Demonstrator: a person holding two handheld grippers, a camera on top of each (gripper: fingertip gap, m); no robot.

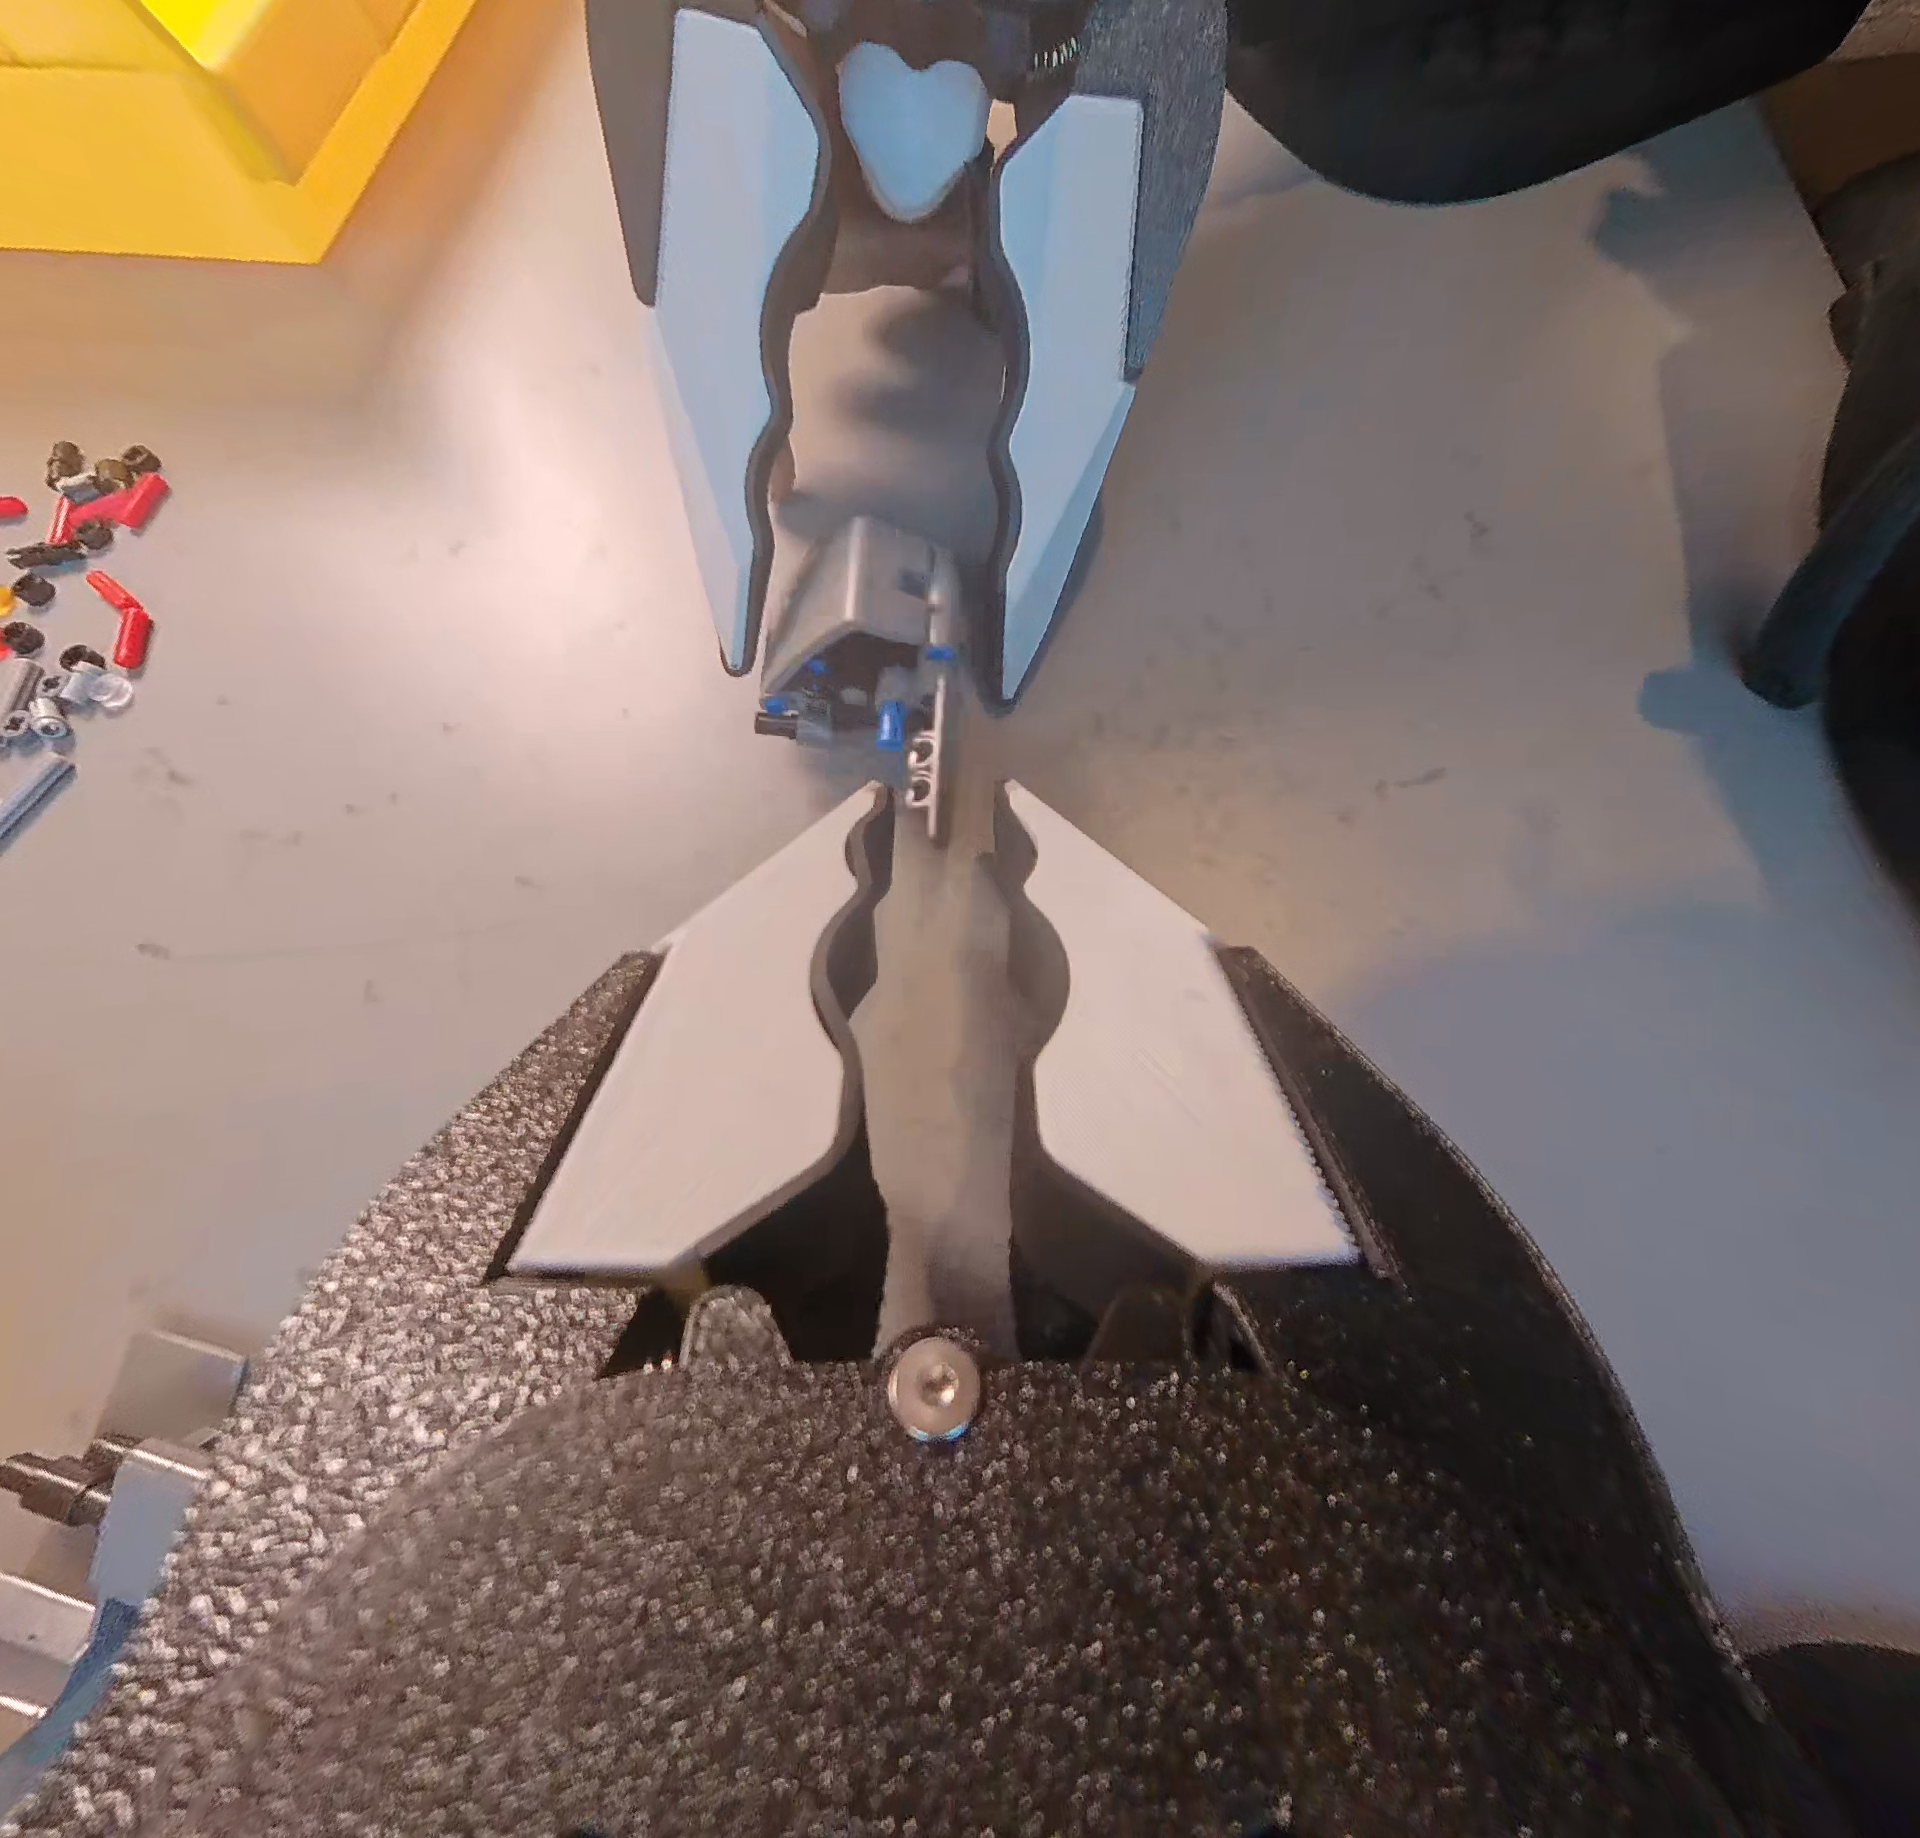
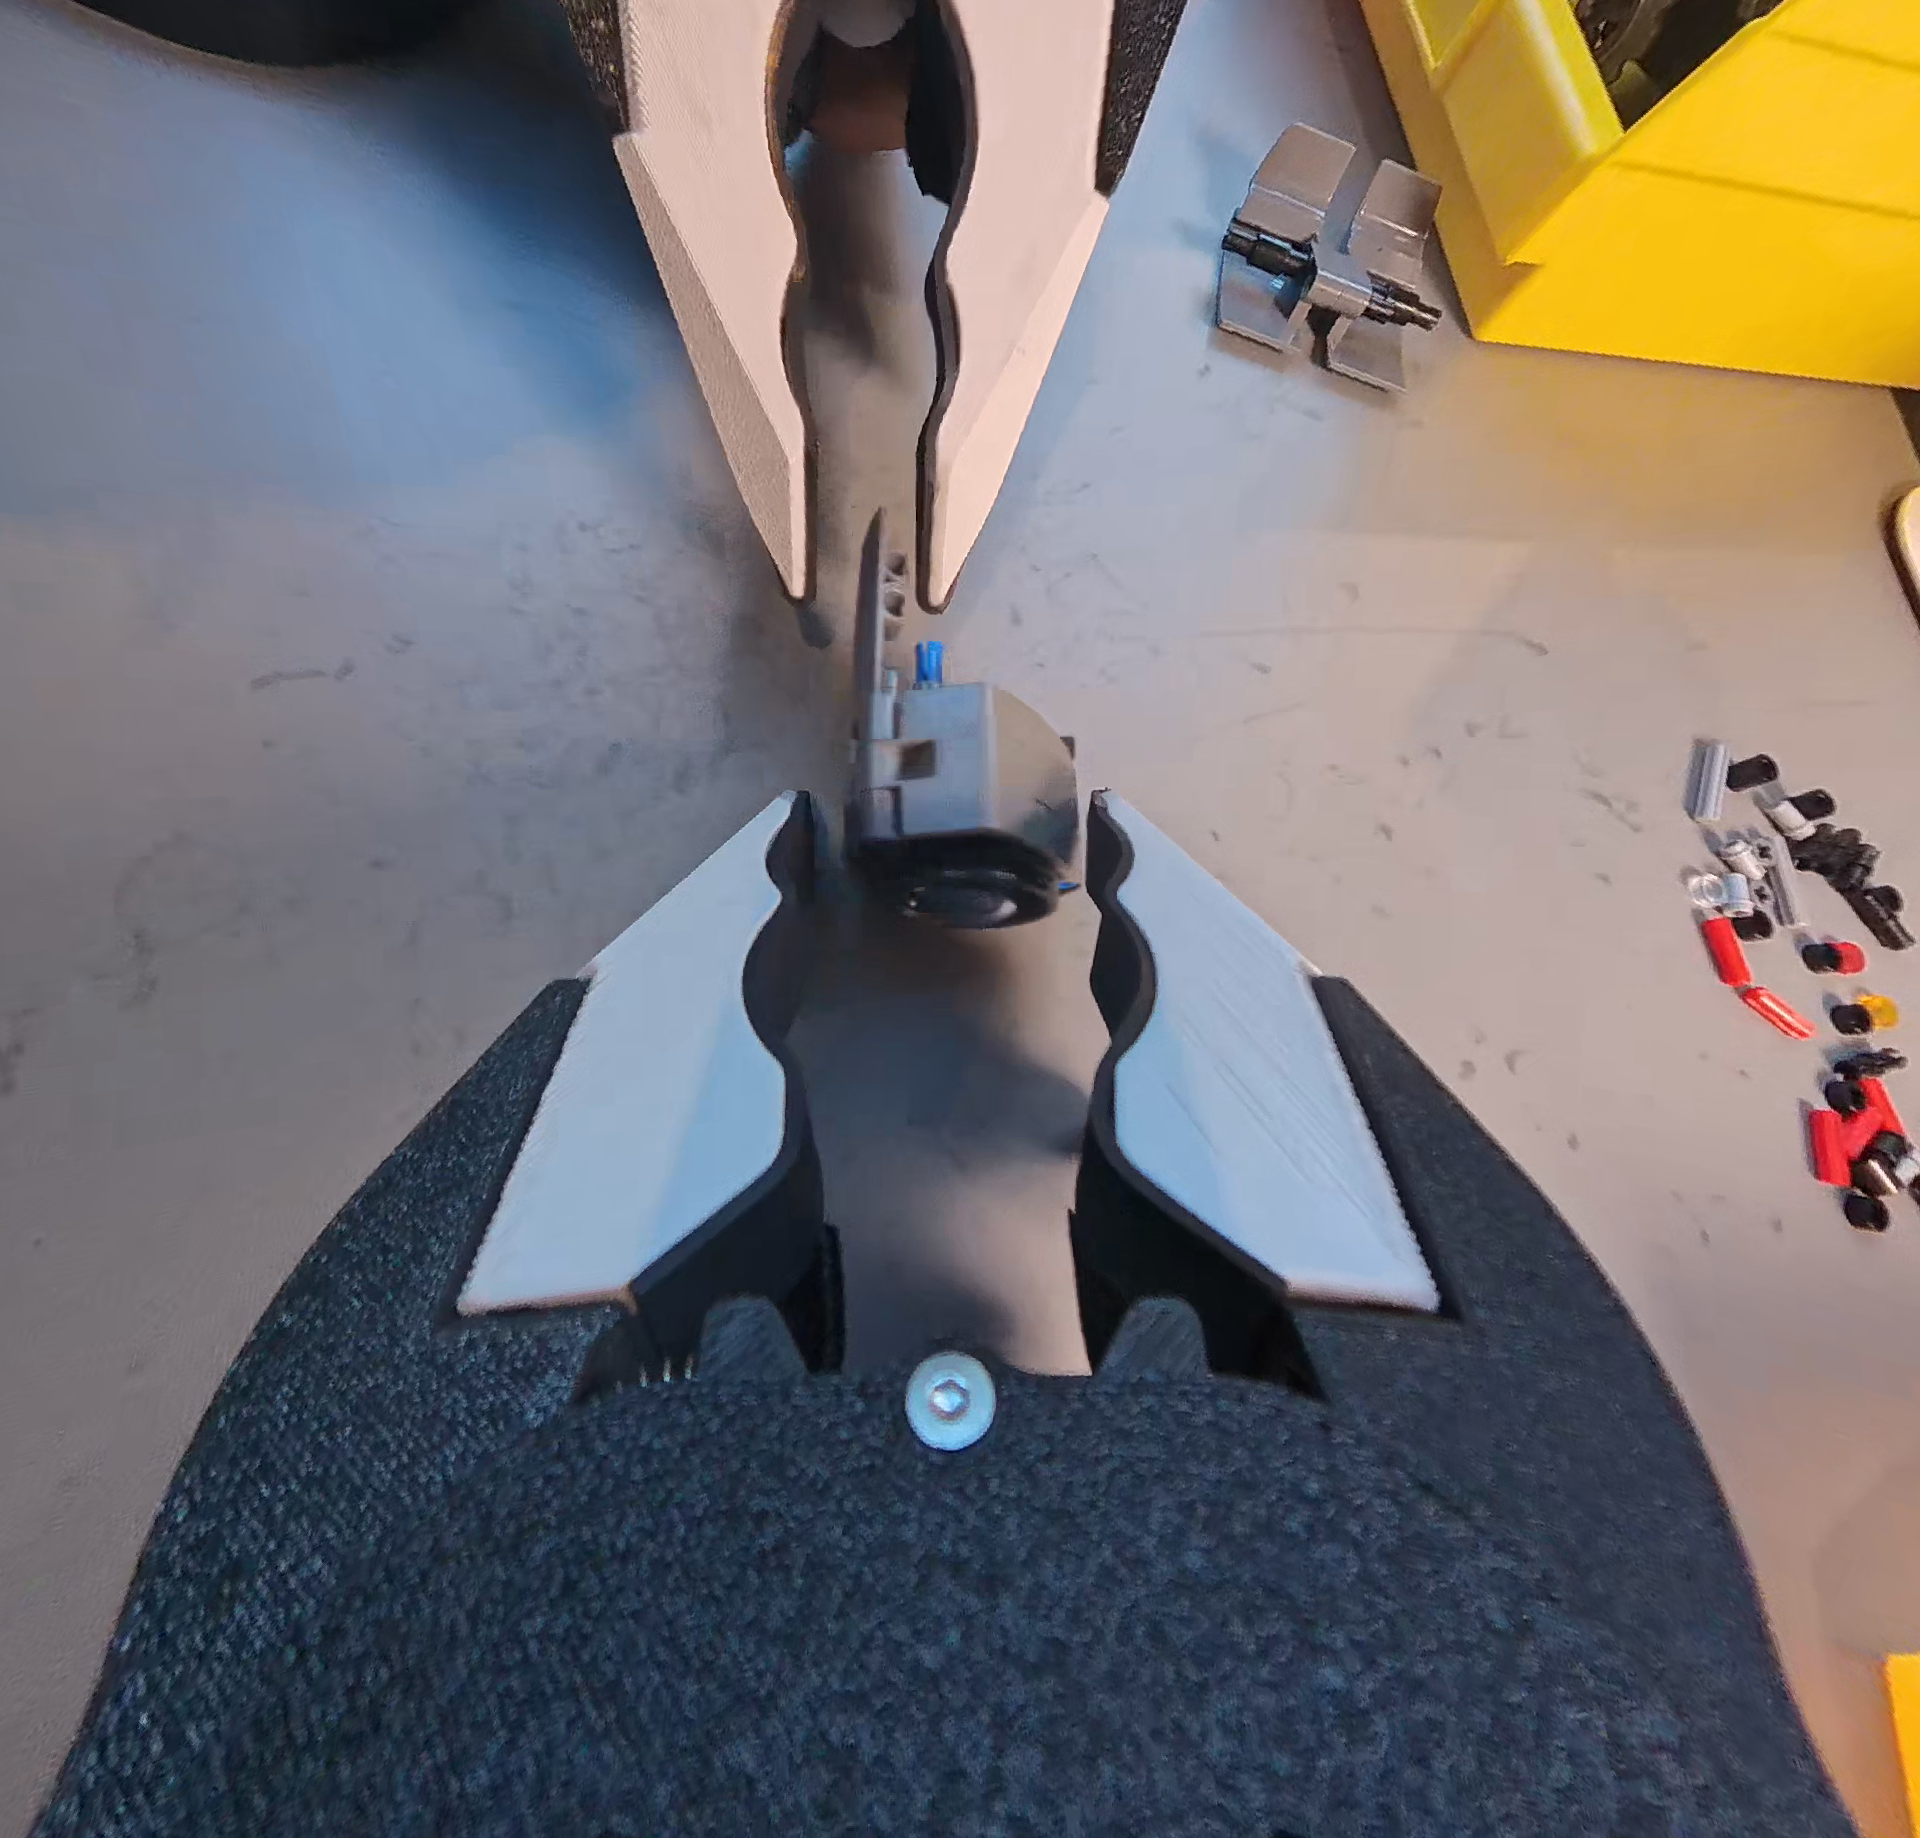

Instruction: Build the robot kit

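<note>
The left gripper (image 1: 940,801) has its two fingers set close, with only a narrow gap, and the thin grey strip (image 1: 928,765) with holes stands in that gap at the tips. I cannot tell if the fingers press on it. This strip sticks out of a small grey block assembly (image 2: 961,801) with blue pins.

The right gripper (image 2: 945,812) faces the left one, tip to tip. Its fingers are spread wider, one on each side of the grey block, very near to it, but contact is not clear.

All is above a grey table (image 2: 364,645). On one side lies a heap of small red, black and grey parts (image 2: 1808,967). Another grey part with a black axle (image 2: 1330,250) lies near a yellow bin (image 2: 1662,209).
</note>
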